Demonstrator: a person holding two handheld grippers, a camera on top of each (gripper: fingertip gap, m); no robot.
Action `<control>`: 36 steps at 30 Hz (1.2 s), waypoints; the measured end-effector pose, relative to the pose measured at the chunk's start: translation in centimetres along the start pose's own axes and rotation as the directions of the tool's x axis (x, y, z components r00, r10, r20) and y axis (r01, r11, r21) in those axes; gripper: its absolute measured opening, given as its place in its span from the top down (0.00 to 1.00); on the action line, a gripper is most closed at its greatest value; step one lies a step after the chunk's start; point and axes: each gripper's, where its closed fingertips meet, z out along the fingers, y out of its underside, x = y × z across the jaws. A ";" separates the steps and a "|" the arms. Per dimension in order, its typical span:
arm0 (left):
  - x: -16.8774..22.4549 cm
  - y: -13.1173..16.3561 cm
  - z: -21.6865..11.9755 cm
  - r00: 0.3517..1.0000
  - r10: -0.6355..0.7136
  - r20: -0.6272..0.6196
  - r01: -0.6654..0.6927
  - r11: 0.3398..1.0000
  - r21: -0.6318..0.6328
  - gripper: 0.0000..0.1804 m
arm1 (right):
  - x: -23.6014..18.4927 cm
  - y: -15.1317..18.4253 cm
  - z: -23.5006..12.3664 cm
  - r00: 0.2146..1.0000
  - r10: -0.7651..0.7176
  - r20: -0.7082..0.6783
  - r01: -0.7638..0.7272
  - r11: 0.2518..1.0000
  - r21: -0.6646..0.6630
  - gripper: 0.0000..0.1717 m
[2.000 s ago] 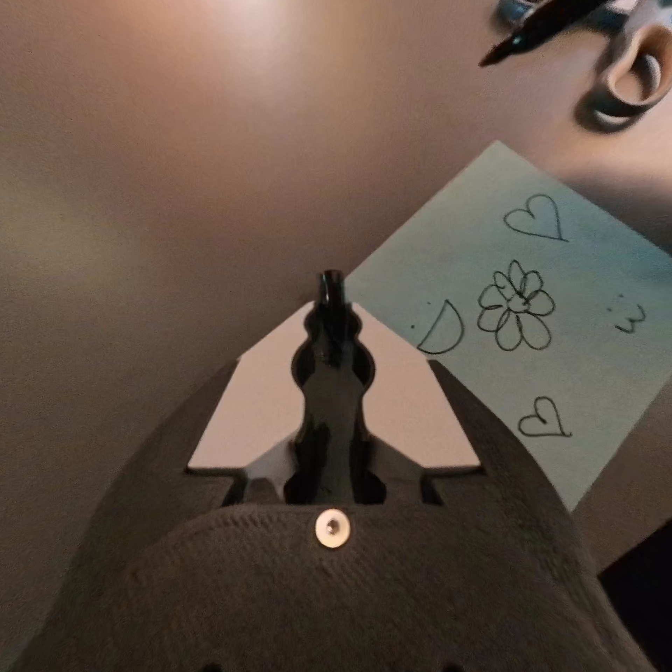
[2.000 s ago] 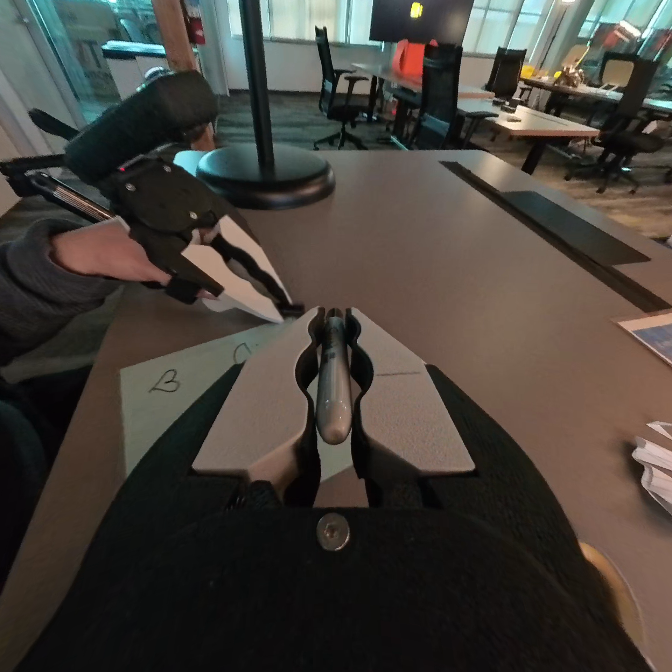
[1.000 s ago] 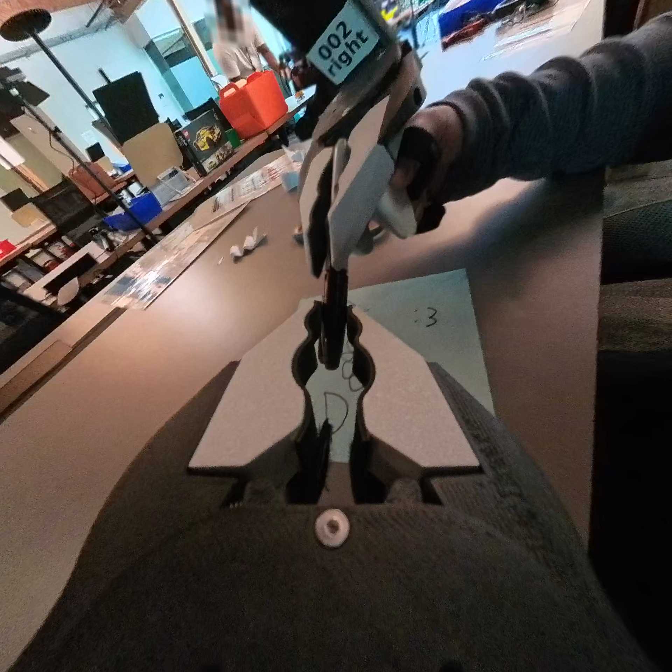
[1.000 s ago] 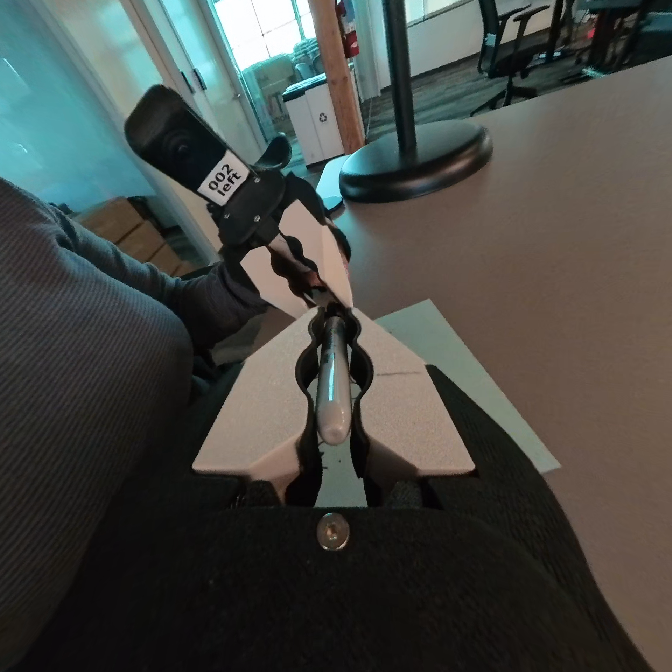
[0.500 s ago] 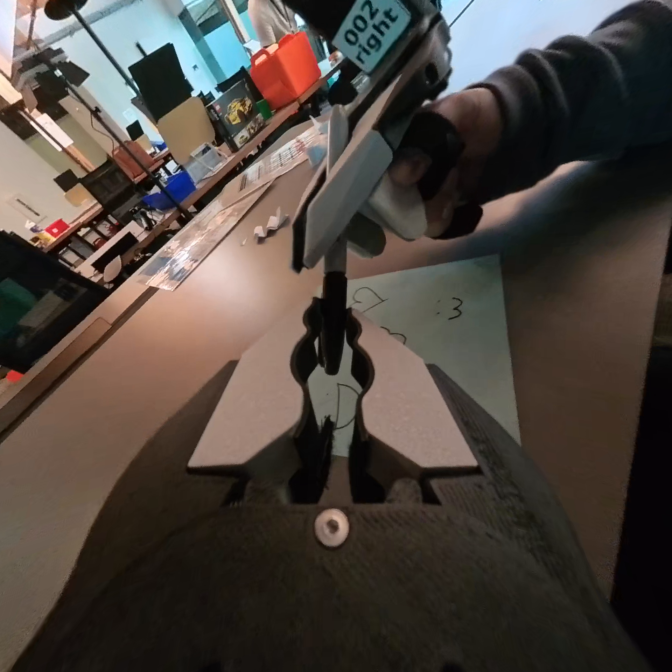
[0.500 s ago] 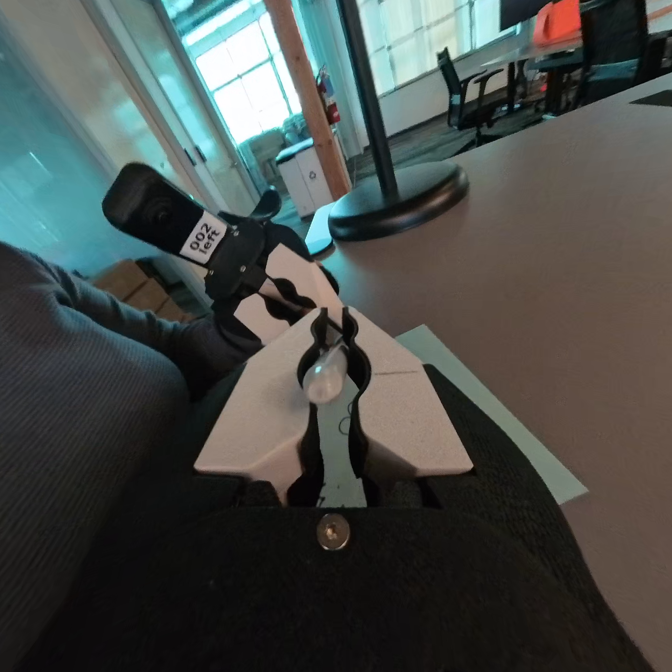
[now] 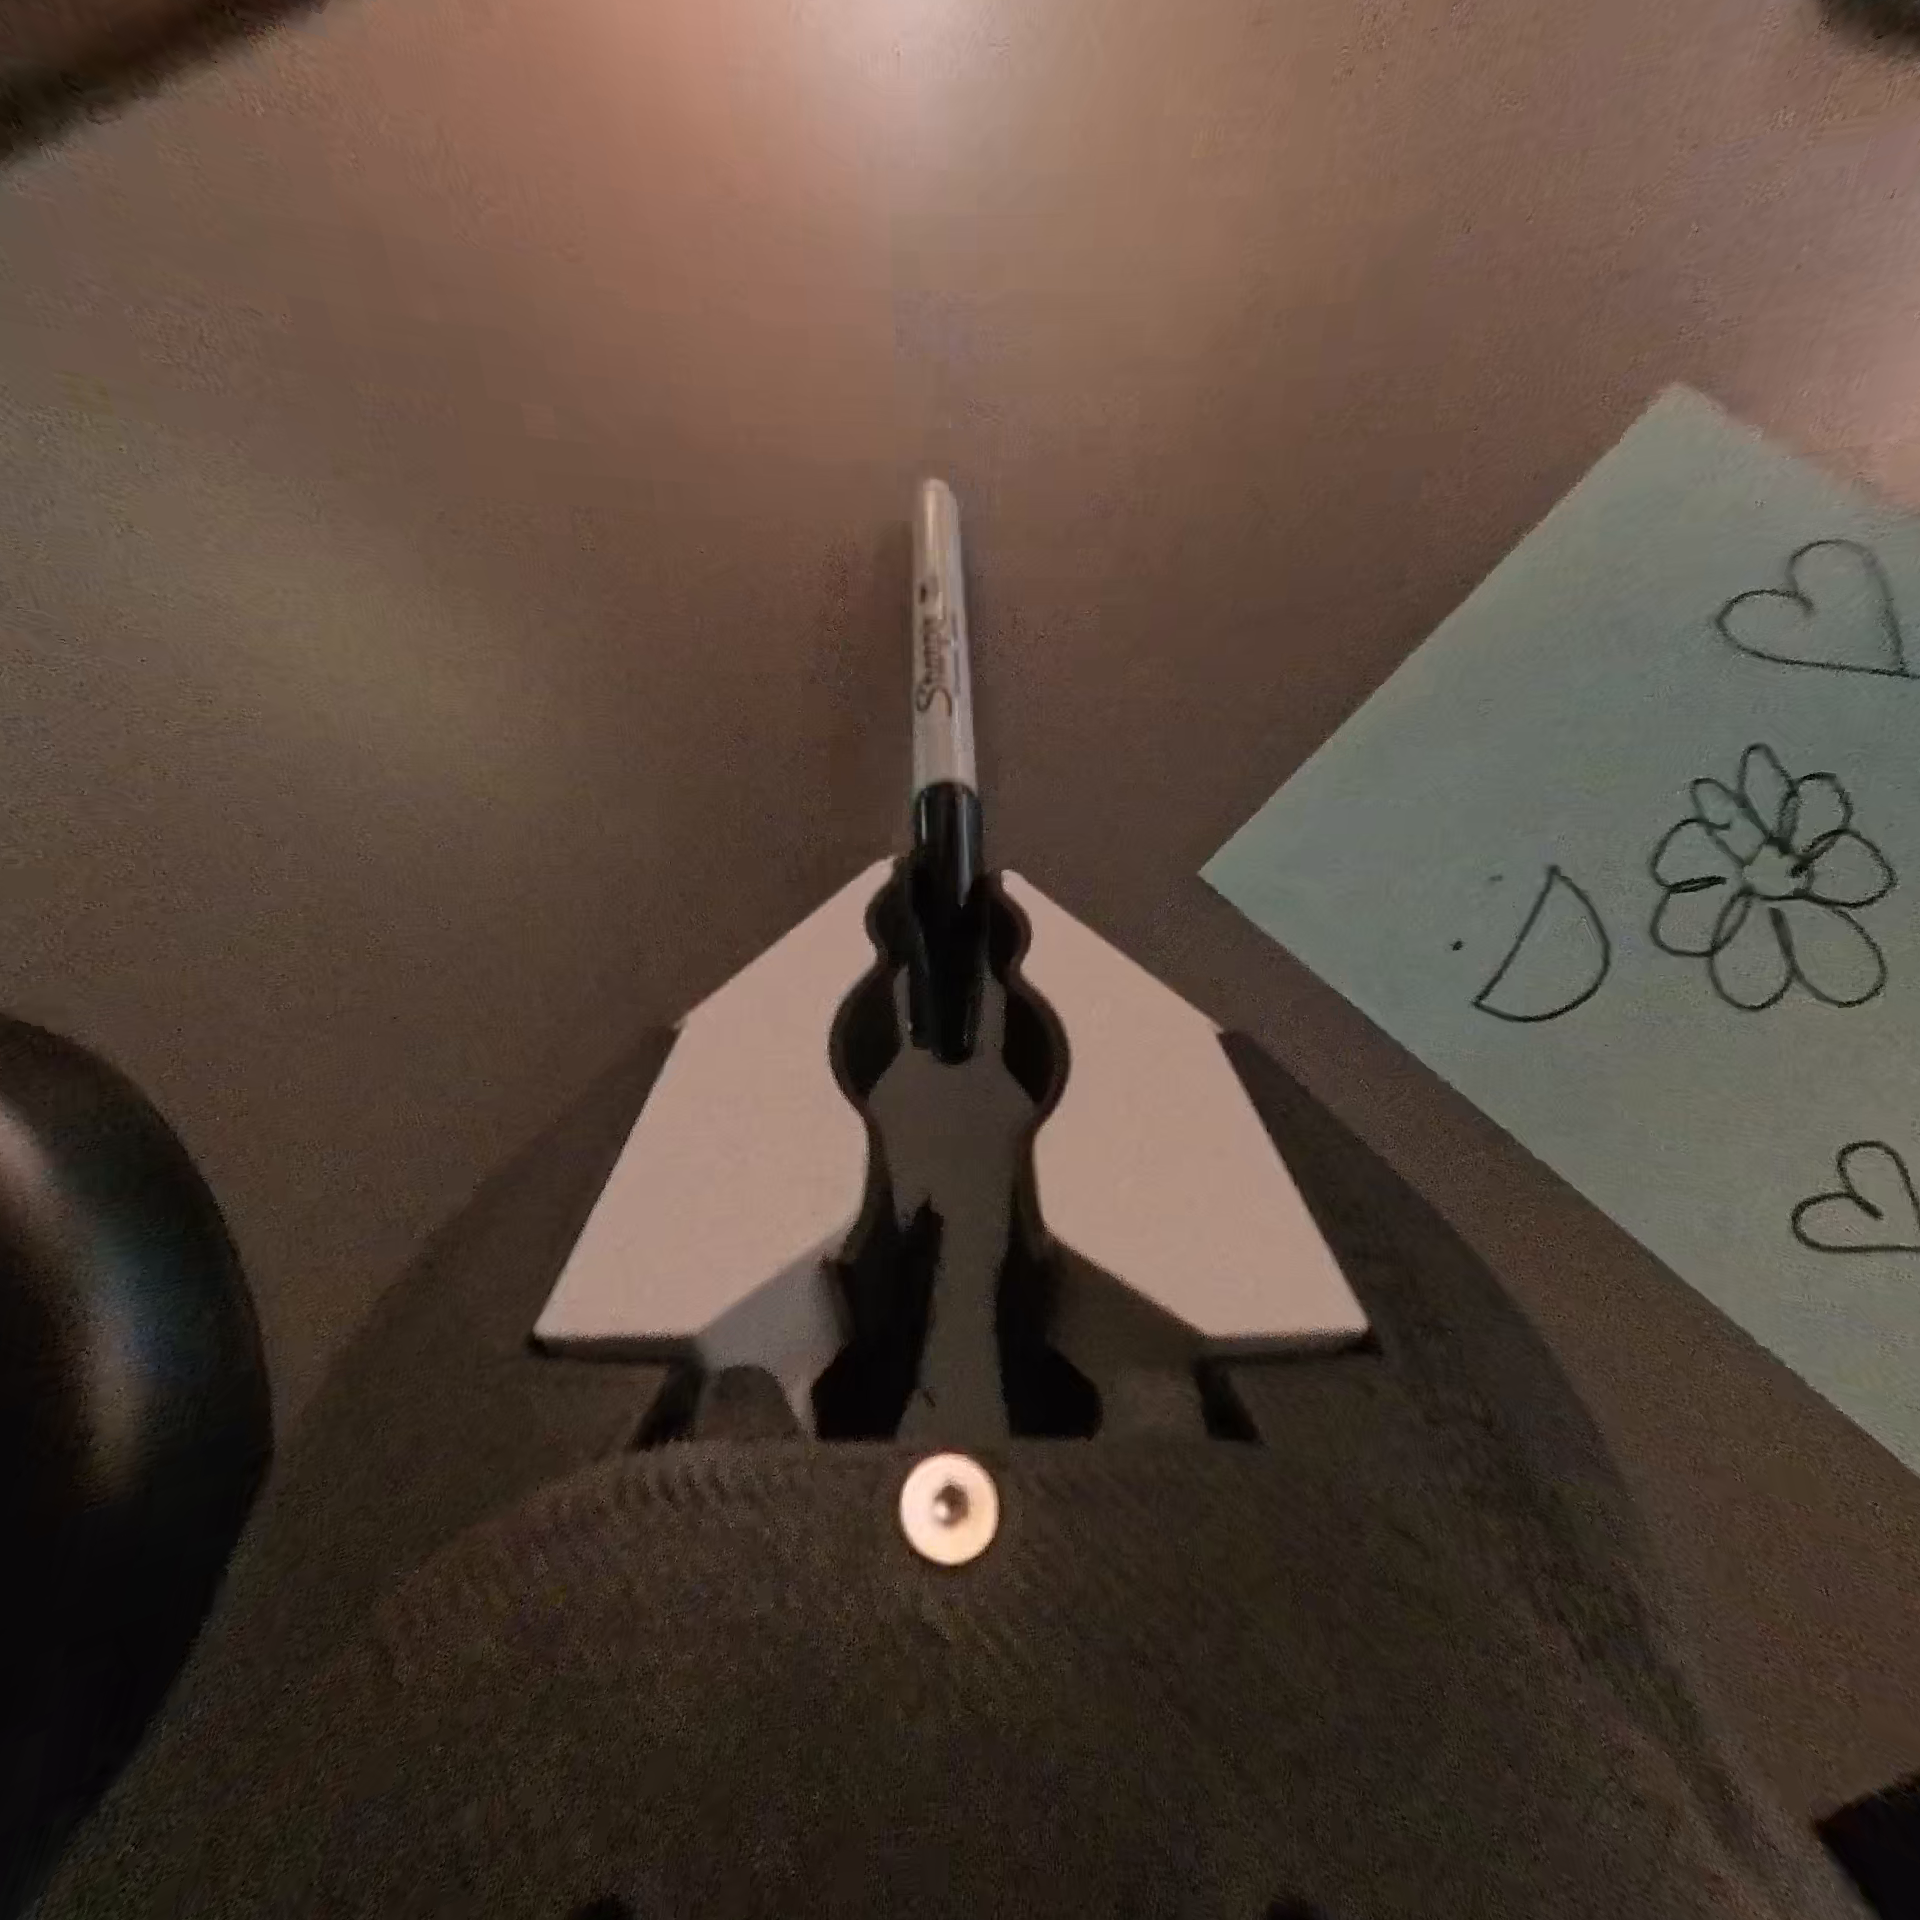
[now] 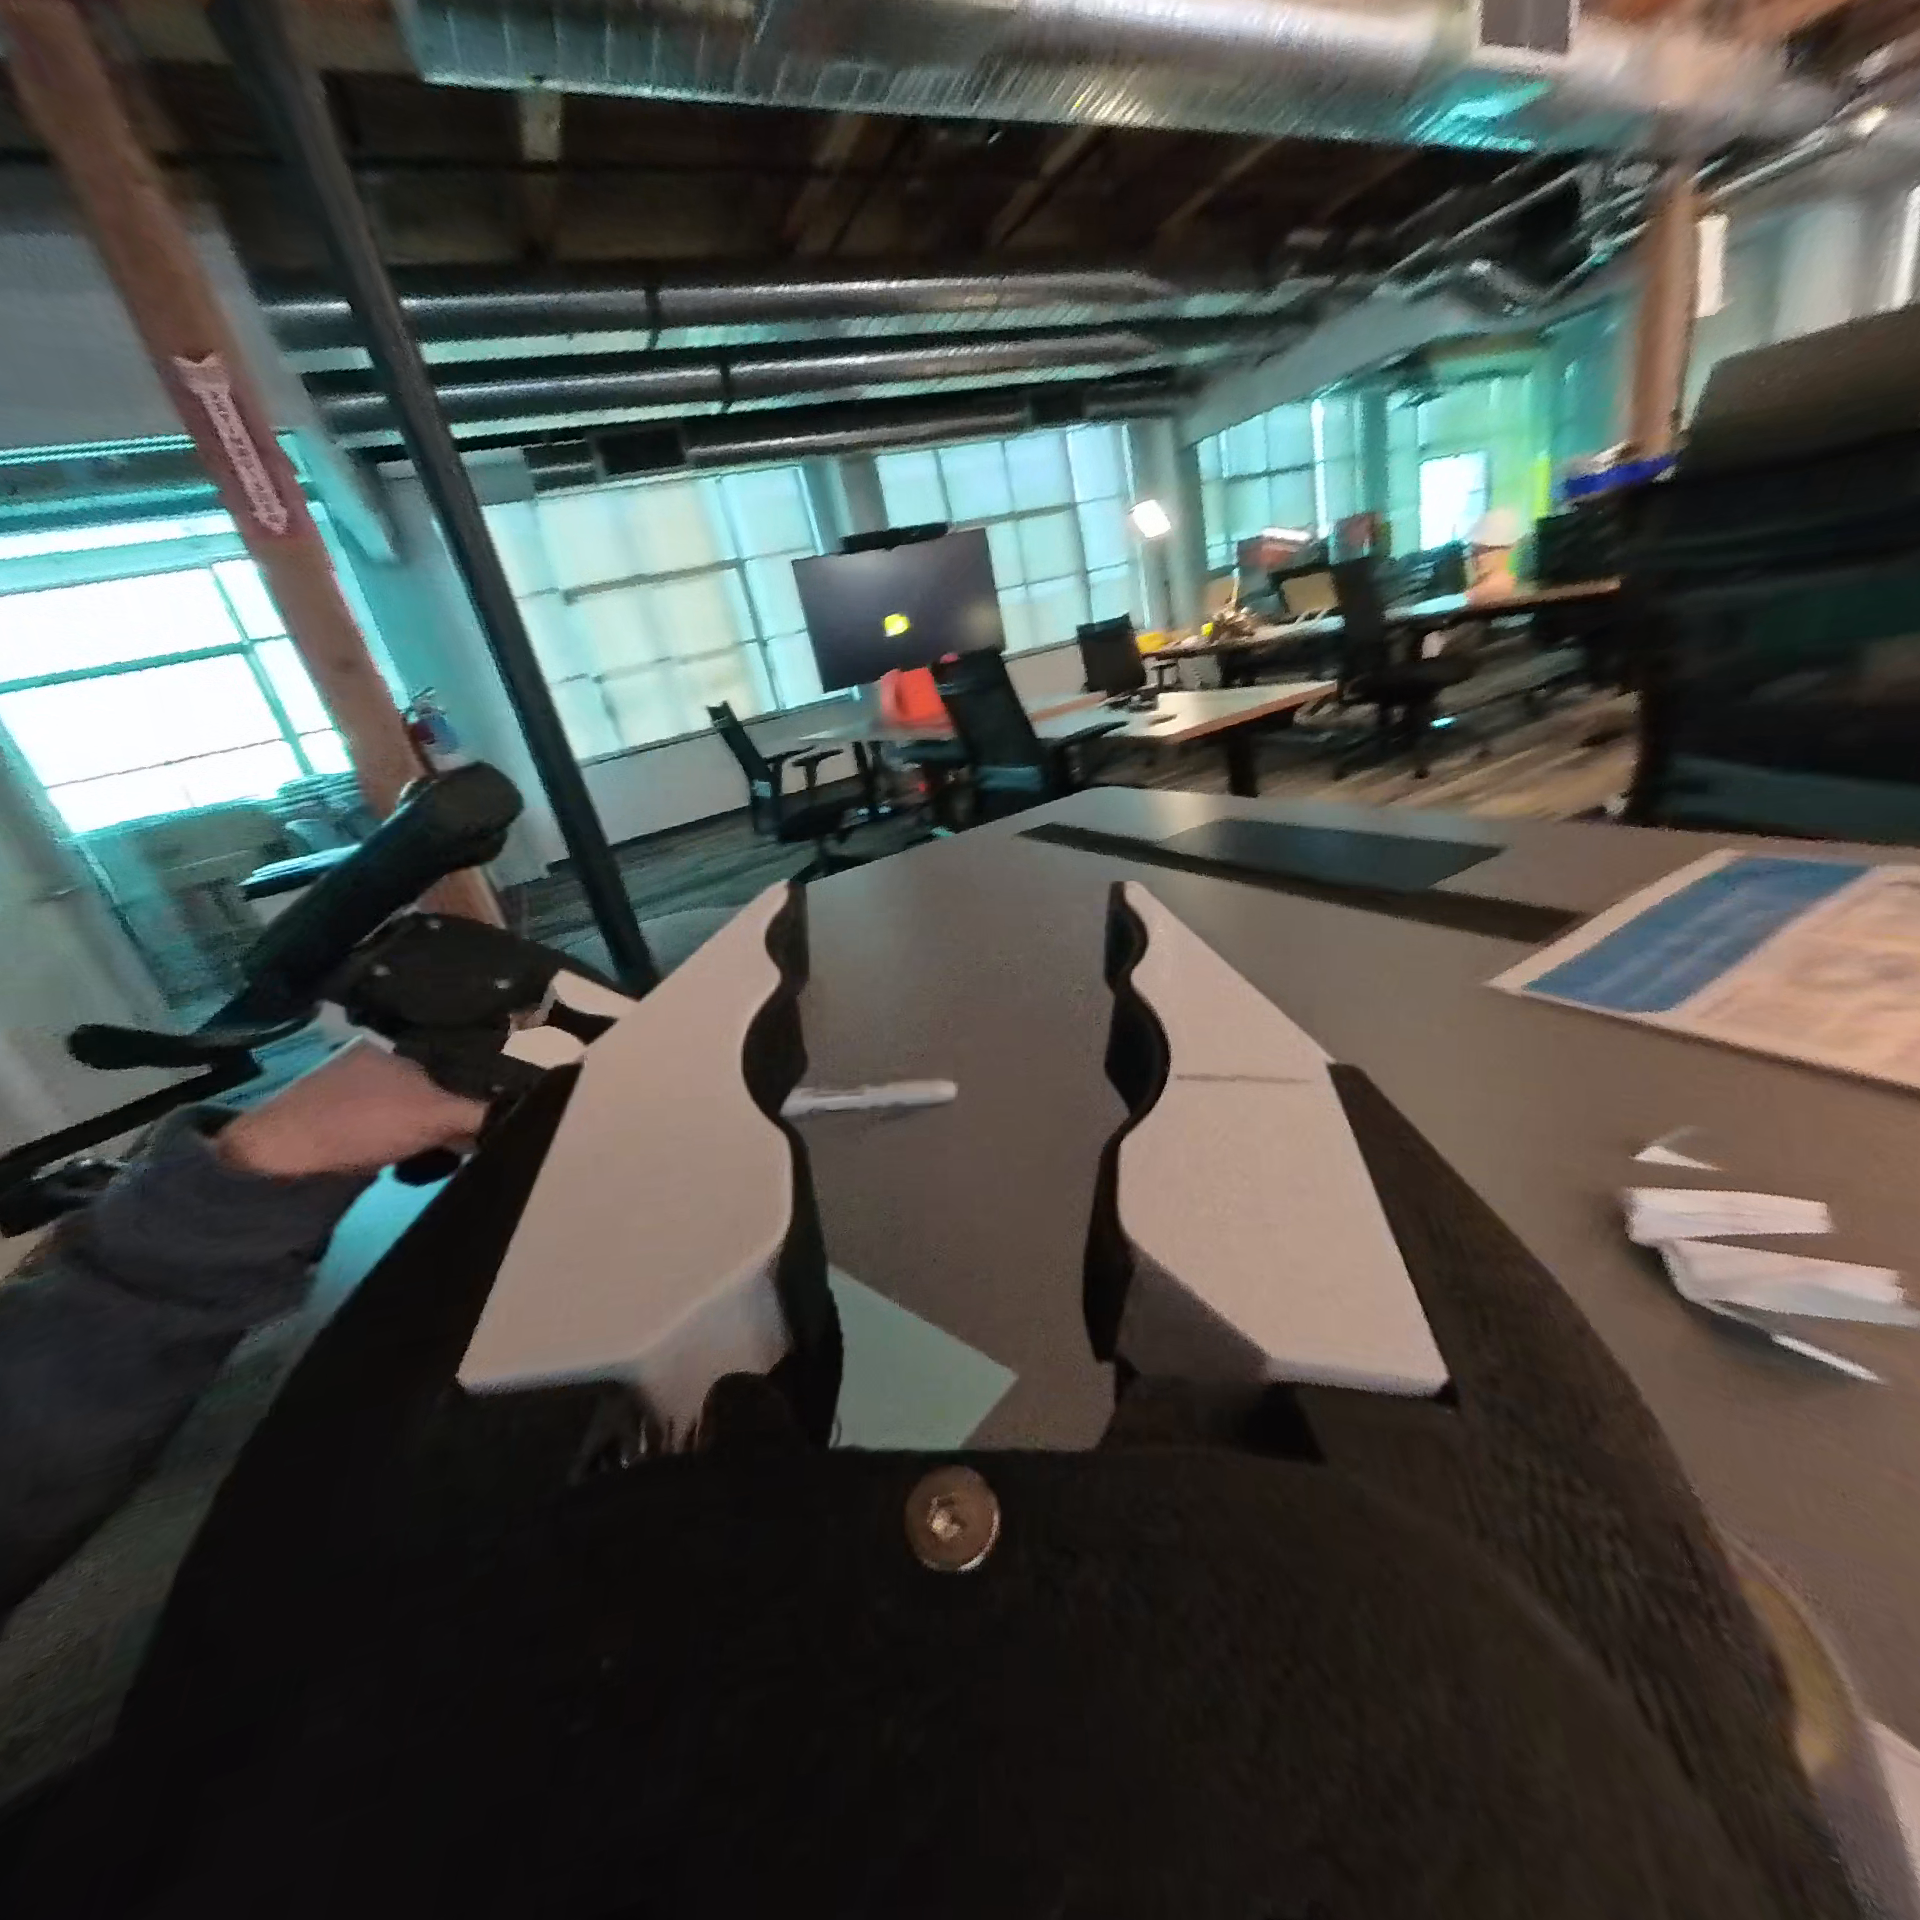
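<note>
My left gripper (image 7: 943, 878) is shut on the black cap (image 7: 943, 935) of a grey marker (image 7: 940, 665). The marker's body sticks out forward, low over the brown table (image 7: 520, 520). A pale green paper (image 7: 1621, 831) with drawn hearts and a flower lies to the right of it. My right gripper (image 8: 951, 894) is open and empty, raised above the table. In the right wrist view the marker (image 8: 883, 1094) shows far off between my open fingers, held by the left gripper (image 8: 447, 987) in a person's hand (image 8: 343, 1127).
A black round base (image 7: 94, 1299) stands at the left, with its pole (image 8: 447, 499) rising from it. A blue and white sheet (image 8: 1714, 956) and crumpled white papers (image 8: 1756, 1257) lie at the right. A black strip (image 8: 1299, 852) runs across the far table.
The right gripper, shut on the marker's body, pushed it into the cap held by the left gripper, then opened and drew back. The left gripper turned down toward the table with the capped marker.
</note>
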 end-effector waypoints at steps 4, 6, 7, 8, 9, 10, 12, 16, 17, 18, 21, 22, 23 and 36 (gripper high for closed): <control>0.5 1.4 0.9 0.999 -0.022 -0.028 0.018 0.992 -0.127 0.84 | 0.8 -0.6 -0.5 0.998 -0.044 -0.043 0.044 0.999 0.007 0.68; 0.9 1.1 0.9 0.998 -0.043 -0.036 0.039 0.993 -0.108 0.74 | 1.5 -1.6 -1.1 0.992 -0.095 -0.088 0.098 0.995 0.030 0.68; 1.0 1.0 0.8 0.999 -0.043 -0.026 0.040 0.994 -0.100 0.68 | 2.0 -2.5 -1.7 0.984 -0.128 -0.120 0.134 0.990 0.046 0.68; 1.1 0.8 0.6 0.999 -0.044 -0.015 0.042 0.996 -0.074 0.62 | 2.6 -3.6 -2.5 0.973 -0.163 -0.164 0.176 0.982 0.066 0.68; 1.6 0.2 0.1 0.999 -0.048 -0.017 0.047 0.998 -0.030 0.55 | 3.5 -4.9 -3.5 0.955 -0.197 -0.220 0.222 0.971 0.093 0.68; 2.6 -0.8 -0.6 0.998 -0.047 -0.044 0.049 0.998 0.033 0.48 | 4.3 -6.3 -4.7 0.933 -0.224 -0.280 0.267 0.955 0.126 0.68; 5.0 -4.1 -2.8 0.995 -0.001 -0.101 0.026 0.968 0.250 0.39 | 5.7 -9.1 -7.6 0.886 -0.244 -0.395 0.341 0.919 0.198 0.69; 7.3 -9.4 -7.9 0.997 0.074 -0.034 -0.030 0.721 0.692 0.46 | 8.3 -12.3 -12.8 0.809 -0.214 -0.547 0.403 0.880 0.251 0.76; 7.0 -9.9 -9.2 0.997 0.066 0.035 -0.069 0.623 0.779 0.52 | 8.8 -12.9 -13.9 0.796 -0.197 -0.572 0.406 0.875 0.263 0.78; 6.7 -9.9 -10.4 0.995 0.041 0.092 -0.100 0.527 0.844 0.61 | 9.1 -13.4 -14.9 0.787 -0.182 -0.589 0.412 0.866 0.283 0.81; 6.8 -9.4 -12.7 0.991 0.023 0.134 -0.132 0.411 0.902 0.84 | 9.2 -14.5 -17.3 0.759 -0.152 -0.633 0.449 0.826 0.341 0.95; 6.6 -9.1 -12.9 0.989 0.019 0.148 -0.143 0.399 0.906 0.94 | 9.1 -14.7 -17.7 0.746 -0.155 -0.647 0.467 0.815 0.342 1.00; 6.6 -8.9 -12.6 0.989 0.030 0.145 -0.144 0.411 0.900 1.00 | 9.0 -14.8 -17.8 0.735 -0.164 -0.658 0.481 0.810 0.335 1.00; 6.5 -8.4 -10.0 0.997 0.048 0.055 -0.072 0.533 0.843 0.99 | 7.8 -7.9 -9.4 0.865 -0.327 -0.380 0.357 0.934 0.009 0.86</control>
